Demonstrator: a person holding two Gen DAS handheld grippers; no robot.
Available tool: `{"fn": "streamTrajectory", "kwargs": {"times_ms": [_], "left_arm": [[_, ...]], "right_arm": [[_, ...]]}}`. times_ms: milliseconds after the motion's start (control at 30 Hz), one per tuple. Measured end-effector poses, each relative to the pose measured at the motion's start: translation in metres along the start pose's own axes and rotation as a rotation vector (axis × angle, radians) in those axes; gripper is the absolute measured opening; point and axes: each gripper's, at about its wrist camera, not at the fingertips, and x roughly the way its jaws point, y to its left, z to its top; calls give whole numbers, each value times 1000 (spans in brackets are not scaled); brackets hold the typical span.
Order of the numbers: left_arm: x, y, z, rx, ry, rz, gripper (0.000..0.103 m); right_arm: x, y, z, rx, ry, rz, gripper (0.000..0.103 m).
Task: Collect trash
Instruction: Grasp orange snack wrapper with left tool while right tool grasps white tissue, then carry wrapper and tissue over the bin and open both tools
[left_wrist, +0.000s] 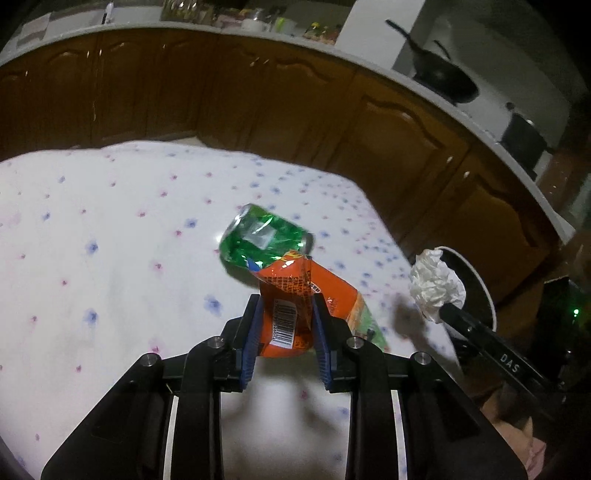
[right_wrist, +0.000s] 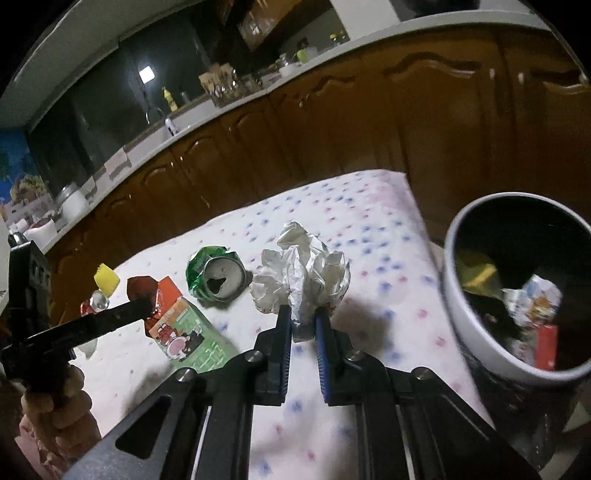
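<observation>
My left gripper (left_wrist: 286, 308) is shut on an orange snack wrapper (left_wrist: 295, 306) and holds it just above the flowered tablecloth; the wrapper also shows in the right wrist view (right_wrist: 177, 321). A crushed green can (left_wrist: 258, 240) lies just beyond it, seen open-end-on in the right wrist view (right_wrist: 216, 275). My right gripper (right_wrist: 303, 317) is shut on a crumpled white paper ball (right_wrist: 303, 266), also seen at the right of the left wrist view (left_wrist: 436, 286). A white trash bin (right_wrist: 480, 332) with several scraps inside stands to the right, off the table's edge.
A small bottle with a yellow cap (right_wrist: 103, 288) stands on the table behind the left gripper. Brown kitchen cabinets (left_wrist: 258, 92) run behind the table under a cluttered counter. The table's right edge (right_wrist: 436, 258) borders the bin.
</observation>
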Motion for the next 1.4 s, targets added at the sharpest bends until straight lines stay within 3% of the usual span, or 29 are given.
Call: {"fn": "streamTrajectory", "kwargs": {"times_ms": [233,433,667,1400], "left_arm": [[-11,-37,0,36,-31,-57,25],[-11,-89,3,113,-51,-107,25],[-5,-133,-2,193,-35,-146,25],[59,-221,-11,324,83,-196,25]], "right_arm": [[-45,-14,-8,31,-71,-15,12],[-77,-31,-14,59,-117,-37,12],[-104,-55,-19,87,-149,-72,12],[-118,-120,-10,130,-147,-179,13]]}}
